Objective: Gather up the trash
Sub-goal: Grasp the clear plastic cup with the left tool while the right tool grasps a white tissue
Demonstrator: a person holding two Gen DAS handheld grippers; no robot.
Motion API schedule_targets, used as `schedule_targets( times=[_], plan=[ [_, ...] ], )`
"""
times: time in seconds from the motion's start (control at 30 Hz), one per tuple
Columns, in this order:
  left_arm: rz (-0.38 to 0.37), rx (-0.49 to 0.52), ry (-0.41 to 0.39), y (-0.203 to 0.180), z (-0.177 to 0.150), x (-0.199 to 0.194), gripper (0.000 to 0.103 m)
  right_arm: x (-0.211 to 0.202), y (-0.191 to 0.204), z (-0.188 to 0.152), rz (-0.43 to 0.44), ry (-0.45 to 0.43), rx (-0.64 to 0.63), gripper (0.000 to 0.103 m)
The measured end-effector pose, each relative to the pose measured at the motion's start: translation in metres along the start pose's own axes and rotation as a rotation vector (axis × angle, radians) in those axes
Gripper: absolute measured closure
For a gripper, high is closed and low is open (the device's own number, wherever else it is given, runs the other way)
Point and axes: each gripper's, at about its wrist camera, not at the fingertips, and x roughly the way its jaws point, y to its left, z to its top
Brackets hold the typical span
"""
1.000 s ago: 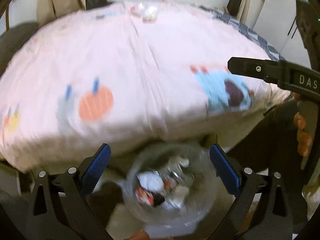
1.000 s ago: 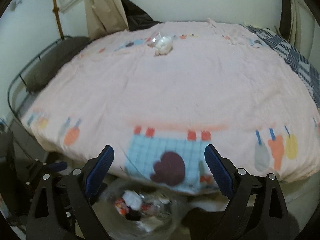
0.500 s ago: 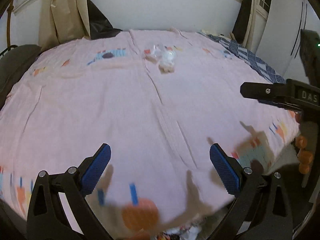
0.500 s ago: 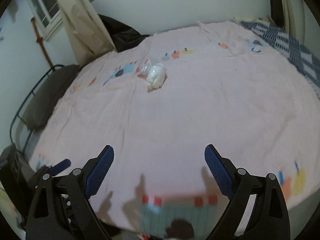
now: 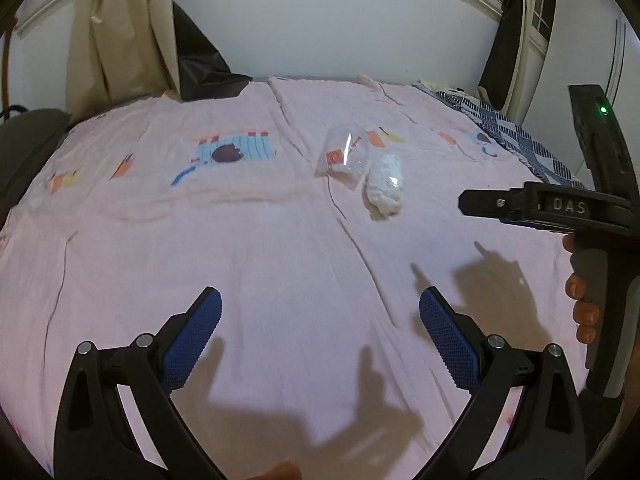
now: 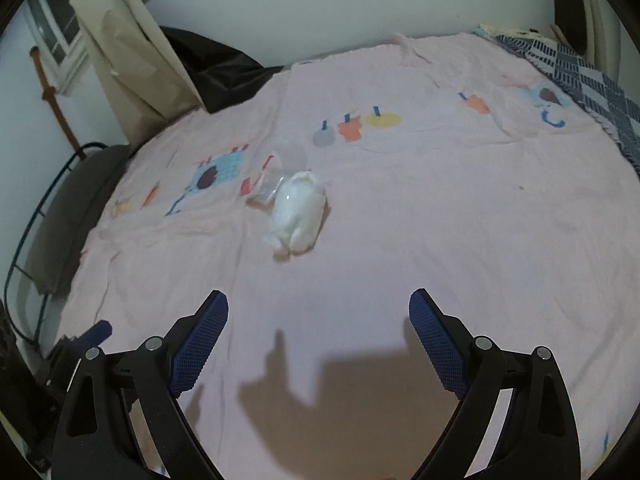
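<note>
While blur softens clear wrapper [image 6: 276,176], white wad [image 6: 298,212] beside

pink printed bedsheet [image 6: 420,216], beige curtain [image 6: 128,60], dark pillow [image 6: 68,216], checked blue blanket [image 6: 580,76]

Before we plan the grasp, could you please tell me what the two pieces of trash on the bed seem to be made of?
Clear wrapper: thin glossy plastic film, see-through, with glare streaks.
White bundle: probably crumpled tissue inside a clear bag; matt white with one shiny spot, though blur leaves that open.
</note>
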Motion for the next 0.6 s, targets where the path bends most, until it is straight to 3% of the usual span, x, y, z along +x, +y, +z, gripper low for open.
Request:
schedule_targets(
  times=[0.17, 0.23, 0.33, 0.37, 0.43, 0.5, 0.6],
  plan=[
    [-0.02, -0.017, 0.029, 0.013, 0.014, 0.029, 0.006, 0.036, 0.006, 0.023, 0.006, -0.004, 0.025, 0.016],
    [-0.039, -0.049, 0.054, 0.018, 0.012, 0.041, 0.006, 0.05, 0.005, 0.034, 0.028, 0.004, 0.042, 0.024],
    [-0.023, -0.026, 0.084, 0.017, 0.008, 0.053, 0.006, 0.071, 0.002, 0.047, 0.046, 0.027, 0.061, 0.028],
    [-0.025, -0.023, 0.09, 0.018, 0.008, 0.056, 0.006, 0.08, 0.001, 0.05, 0.051, 0.04, 0.066, 0.031],
    [-0.031, -0.024, 0.103, 0.019, 0.006, 0.061, 0.006, 0.093, 0.003, 0.053, 0.062, 0.068, 0.07, 0.054],
    [-0.036, -0.033, 0.109, 0.021, 0.007, 0.064, 0.006, 0.096, 0.004, 0.053, 0.108, 0.072, 0.096, 0.066],
    [-0.044, -0.066, 0.112, 0.022, 0.011, 0.067, 0.006, 0.083, 0.017, 0.055, 0.044, 0.018, 0.018, 0.067]
  ],
)
